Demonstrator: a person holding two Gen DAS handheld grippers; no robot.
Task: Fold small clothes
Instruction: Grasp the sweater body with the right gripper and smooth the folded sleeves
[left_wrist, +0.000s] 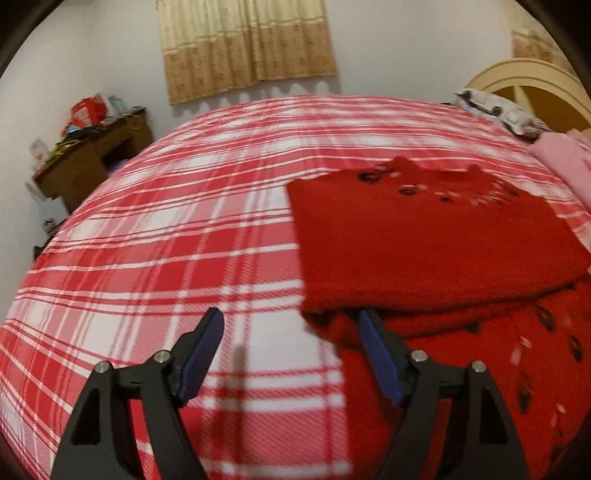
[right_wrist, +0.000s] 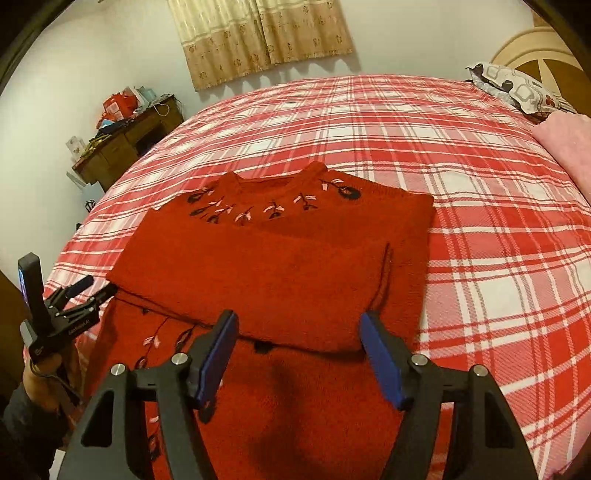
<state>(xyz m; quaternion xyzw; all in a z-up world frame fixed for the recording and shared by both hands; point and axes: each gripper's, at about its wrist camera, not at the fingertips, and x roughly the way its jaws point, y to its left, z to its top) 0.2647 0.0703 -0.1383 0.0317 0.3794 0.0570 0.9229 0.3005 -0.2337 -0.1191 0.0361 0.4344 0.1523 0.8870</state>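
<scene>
While my right view alone shows the sweater's (right_wrist: 280, 258) collar at twelve o'clock, both tongs (left_wrist: 291, 332) (right_wrist: 299, 332) gape empty.

No text can be read with certainty in either view. The one spot that bears lettering is the left gripper (right_wrist: 96, 289), seen from the right wrist camera, far off to the left of the right gripper's jaws: a short pale printed line runs along its black body and a small pale mark sits lower on its handle, both too small and blurred to make out. The red boxes (right_wrist: 117, 104) on the brown cabinet (right_wrist: 125, 142), well beyond the jaws and to their left, show pale patches that may be print, but nothing legible.
</scene>
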